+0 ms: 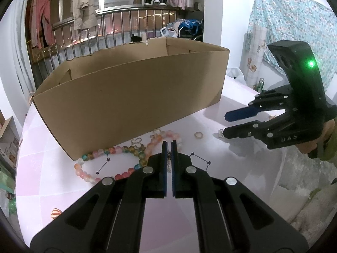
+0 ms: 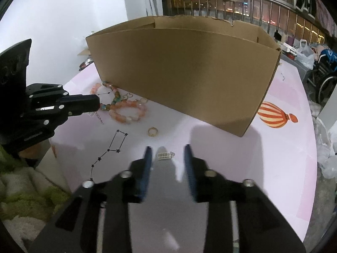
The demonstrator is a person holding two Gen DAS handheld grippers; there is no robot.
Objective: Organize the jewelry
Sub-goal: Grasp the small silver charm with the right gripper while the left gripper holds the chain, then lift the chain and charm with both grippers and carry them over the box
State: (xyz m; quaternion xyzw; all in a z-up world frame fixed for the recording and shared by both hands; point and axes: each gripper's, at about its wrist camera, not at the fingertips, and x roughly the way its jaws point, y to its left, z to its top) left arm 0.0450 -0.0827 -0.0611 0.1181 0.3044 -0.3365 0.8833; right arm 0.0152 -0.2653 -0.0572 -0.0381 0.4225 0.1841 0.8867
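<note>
Both tongs are matte black with blue pads and silver rivets; the right tongs (image 1: 224,124) carry a green light, held beside an olive-green sleeve (image 1: 330,145).

The room has plain white walls (image 2: 63,21). Behind the pink table (image 2: 273,168) there is a balcony with a metal railing (image 1: 118,23); it is dark outside and small city lights shine through. Clothes (image 1: 82,2) hang above the railing. A floral cloth (image 1: 294,25) hangs on the right wall. A wheelchair (image 2: 324,78) stands near plastic bags (image 2: 305,54).
</note>
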